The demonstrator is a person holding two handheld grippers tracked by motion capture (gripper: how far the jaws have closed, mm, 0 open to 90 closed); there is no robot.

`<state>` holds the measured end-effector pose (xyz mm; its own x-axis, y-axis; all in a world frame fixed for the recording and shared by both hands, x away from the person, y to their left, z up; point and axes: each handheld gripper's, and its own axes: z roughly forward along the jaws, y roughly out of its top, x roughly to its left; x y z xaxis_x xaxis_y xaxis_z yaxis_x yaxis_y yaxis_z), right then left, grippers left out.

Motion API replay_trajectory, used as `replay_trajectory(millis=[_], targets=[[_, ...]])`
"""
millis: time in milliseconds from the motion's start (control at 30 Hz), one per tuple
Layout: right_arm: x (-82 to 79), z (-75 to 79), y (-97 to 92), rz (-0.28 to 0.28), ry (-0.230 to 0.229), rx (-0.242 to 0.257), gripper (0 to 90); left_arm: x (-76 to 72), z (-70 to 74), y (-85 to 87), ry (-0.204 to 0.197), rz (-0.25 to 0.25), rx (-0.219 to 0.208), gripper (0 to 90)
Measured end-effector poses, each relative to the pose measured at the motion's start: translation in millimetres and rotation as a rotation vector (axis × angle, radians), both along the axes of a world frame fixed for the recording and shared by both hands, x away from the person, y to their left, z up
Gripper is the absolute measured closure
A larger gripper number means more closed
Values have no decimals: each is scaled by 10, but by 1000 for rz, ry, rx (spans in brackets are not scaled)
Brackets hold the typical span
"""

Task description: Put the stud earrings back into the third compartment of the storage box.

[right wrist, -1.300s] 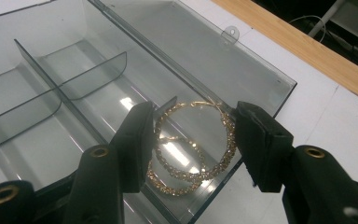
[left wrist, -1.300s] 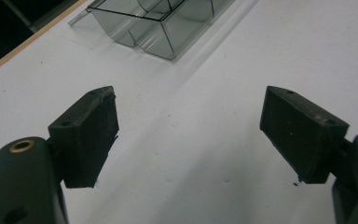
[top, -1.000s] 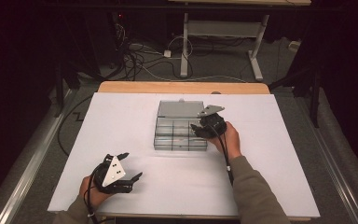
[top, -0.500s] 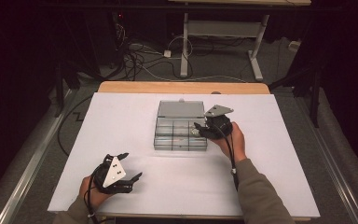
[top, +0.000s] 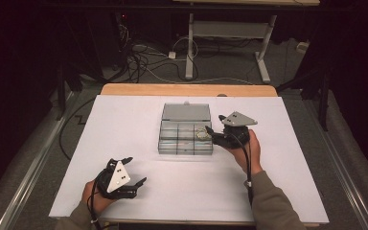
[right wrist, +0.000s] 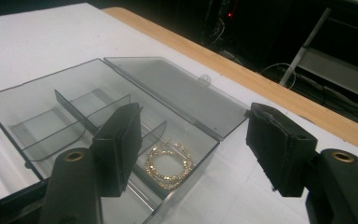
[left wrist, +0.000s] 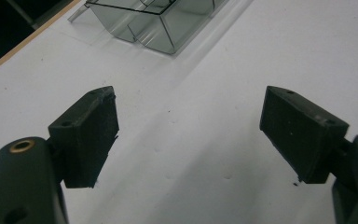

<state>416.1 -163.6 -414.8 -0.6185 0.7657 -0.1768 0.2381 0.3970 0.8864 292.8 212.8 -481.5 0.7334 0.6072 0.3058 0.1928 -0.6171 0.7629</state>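
On the white-covered bench [top: 287,191], a clear plastic compartment box [top: 186,139] sits near the middle with its hinged lid [top: 186,113] folded flat open on the far side. Inside the box's right-hand far compartment lies a pair of gold hoop earrings [right wrist: 168,164], flat on the floor of the cell; in the high view they show as a pale ring [top: 201,133] close to the box's right wall. The other cells visible in the right gripper view look bare.

The right hand-held gripper [top: 214,135] hovers at the box's right edge, held by a hand in a grey-green sleeve [top: 268,201]. Its jaws have just been opening and now stand well apart with nothing between them; in the right gripper view [right wrist: 193,149] the earrings lie below and between the two black jaws, touched by neither.

The left hand-held gripper [top: 135,170] rests near the bench's near-left edge, well apart from the box. Its jaws are spread wide over bare white surface [left wrist: 189,135], holding nothing, with a corner of the box visible farther off [left wrist: 158,23].
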Motion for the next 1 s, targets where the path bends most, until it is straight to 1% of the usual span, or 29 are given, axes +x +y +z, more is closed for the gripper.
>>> replay_trajectory(millis=[33, 100, 167, 267, 367, 433, 500, 567, 700, 767, 833, 933, 1000], targets=[[-19, 4, -8, 5, -5, 4, 353, -1, -1, -1, 0, 0, 1, 180], [-64, 10, -21, -3, -19, 4, 339, -1, -2, -4, 0, -2, 1, 180], [-112, 5, -39, -7, -40, 1, 328, -2, -1, -2, -3, -3, 0, 180], [-181, -5, -73, -4, -50, 14, 320, -1, -2, 1, -3, -1, 1, 180], [-253, 14, -105, -4, -79, 9, 319, -1, -7, -8, 0, -4, 3, 180], [-297, 38, -127, 5, -100, 6, 319, -5, -8, -14, -3, -7, 7, 180], [-347, 59, -141, 16, -103, 12, 319, -4, -5, -13, -5, -6, 7, 180], [-407, 72, -146, 25, -115, 8, 319, -6, 0, -9, -7, -5, 6, 180], [-532, 78, -145, 56, -120, 1, 319, -14, 14, -3, -14, 0, 9, 180], [-598, 78, -143, 67, -137, -16, 319, -16, 19, 0, -17, 2, 8, 181], [-668, 74, -149, 75, -141, -15, 319, -17, 19, 2, -18, 2, 7, 181], [-751, 60, -164, 89, -147, -30, 308, -20, 19, -2, -19, -1, 8, 181], [-807, 47, -181, 86, -149, -34, 306, -20, 19, -3, -19, -1, 7, 181]])
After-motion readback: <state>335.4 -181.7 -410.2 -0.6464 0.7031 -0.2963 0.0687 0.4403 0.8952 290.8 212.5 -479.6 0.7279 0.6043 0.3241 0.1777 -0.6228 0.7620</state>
